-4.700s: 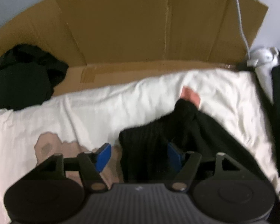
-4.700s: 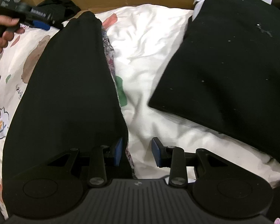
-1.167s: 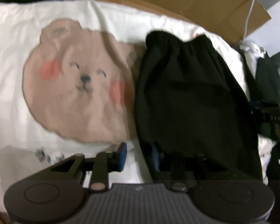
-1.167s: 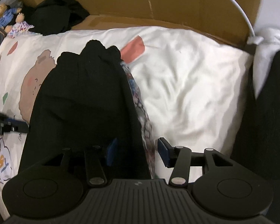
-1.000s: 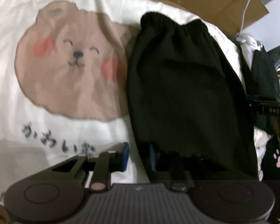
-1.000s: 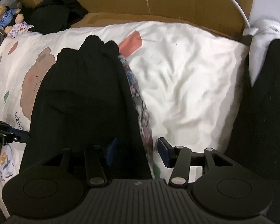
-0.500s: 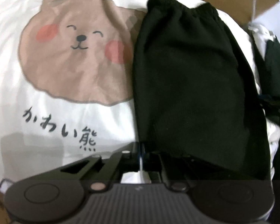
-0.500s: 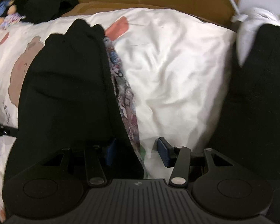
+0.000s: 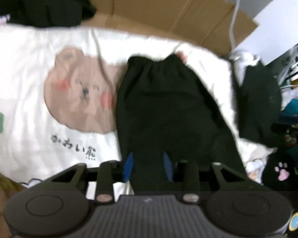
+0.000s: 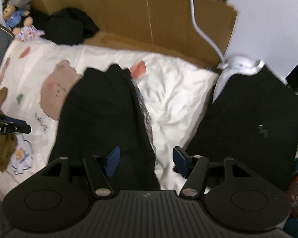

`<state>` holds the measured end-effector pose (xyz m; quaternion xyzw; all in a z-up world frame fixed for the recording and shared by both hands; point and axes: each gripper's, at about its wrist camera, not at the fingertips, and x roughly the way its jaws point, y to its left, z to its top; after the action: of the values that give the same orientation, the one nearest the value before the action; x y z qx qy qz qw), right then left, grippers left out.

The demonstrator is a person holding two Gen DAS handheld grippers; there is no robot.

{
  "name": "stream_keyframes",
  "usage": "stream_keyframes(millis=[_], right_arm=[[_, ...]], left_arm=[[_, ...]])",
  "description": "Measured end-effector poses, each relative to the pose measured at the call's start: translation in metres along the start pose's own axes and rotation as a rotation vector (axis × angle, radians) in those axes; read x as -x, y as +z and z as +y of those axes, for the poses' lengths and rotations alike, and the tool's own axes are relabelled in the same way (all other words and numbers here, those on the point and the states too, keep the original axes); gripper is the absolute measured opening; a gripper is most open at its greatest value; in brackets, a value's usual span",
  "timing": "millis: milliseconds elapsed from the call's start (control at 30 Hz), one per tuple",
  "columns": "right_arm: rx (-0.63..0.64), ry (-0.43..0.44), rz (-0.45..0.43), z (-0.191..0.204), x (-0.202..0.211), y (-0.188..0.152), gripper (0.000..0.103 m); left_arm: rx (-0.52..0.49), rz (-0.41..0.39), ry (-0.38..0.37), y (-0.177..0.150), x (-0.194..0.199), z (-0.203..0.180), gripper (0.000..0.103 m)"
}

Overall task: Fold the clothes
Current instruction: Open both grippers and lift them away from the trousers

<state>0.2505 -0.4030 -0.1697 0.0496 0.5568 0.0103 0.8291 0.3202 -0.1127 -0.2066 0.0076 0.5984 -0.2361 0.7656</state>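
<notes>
A black garment [image 9: 161, 103] with an elastic waistband at its far end lies flat on the white bear-print sheet [image 9: 29, 91]. My left gripper [image 9: 148, 165] hovers above its near end. Its jaws are opening and the blue pads [image 9: 128, 164] stand apart, with the cloth below them, not pinched. In the right wrist view the same garment [image 10: 101, 115] runs up the middle left. My right gripper [image 10: 147, 161] hangs over the garment's near right edge, jaws opening wide, gripping nothing. The left gripper's tip [image 10: 10, 128] shows at the left edge of that view.
A folded black garment [image 10: 252, 123] lies on the right of the sheet [image 10: 178, 99]. A heap of black clothes [image 10: 67, 27] sits at the back left against cardboard [image 10: 149, 15]. Soft toys [image 10: 15, 19] sit in the far left corner, and a white cable [image 10: 200, 27] hangs at the back right.
Both grippers have risen away from the bed, so more of it shows. The left jaws, pinched together half a second ago, now stand apart. The right jaws are wider.
</notes>
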Motion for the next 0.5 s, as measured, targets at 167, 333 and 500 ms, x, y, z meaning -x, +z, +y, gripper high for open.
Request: stream_keyframes(millis=[167, 333, 500], right_arm=[[-0.026, -0.028, -0.053, 0.012, 0.045, -0.005, 0.077], [-0.069, -0.056, -0.088, 0.022, 0.074, -0.021, 0.079], [-0.12, -0.068, -0.119, 0.028, 0.094, -0.045, 0.08]], left_arm=[[-0.007, -0.08, 0.013, -0.011, 0.051, -0.002, 0.055], [-0.001, -0.117, 0.035, -0.029, 0.09, 0.015, 0.058], [0.012, -0.139, 0.045, -0.053, 0.124, 0.034, 0.058]])
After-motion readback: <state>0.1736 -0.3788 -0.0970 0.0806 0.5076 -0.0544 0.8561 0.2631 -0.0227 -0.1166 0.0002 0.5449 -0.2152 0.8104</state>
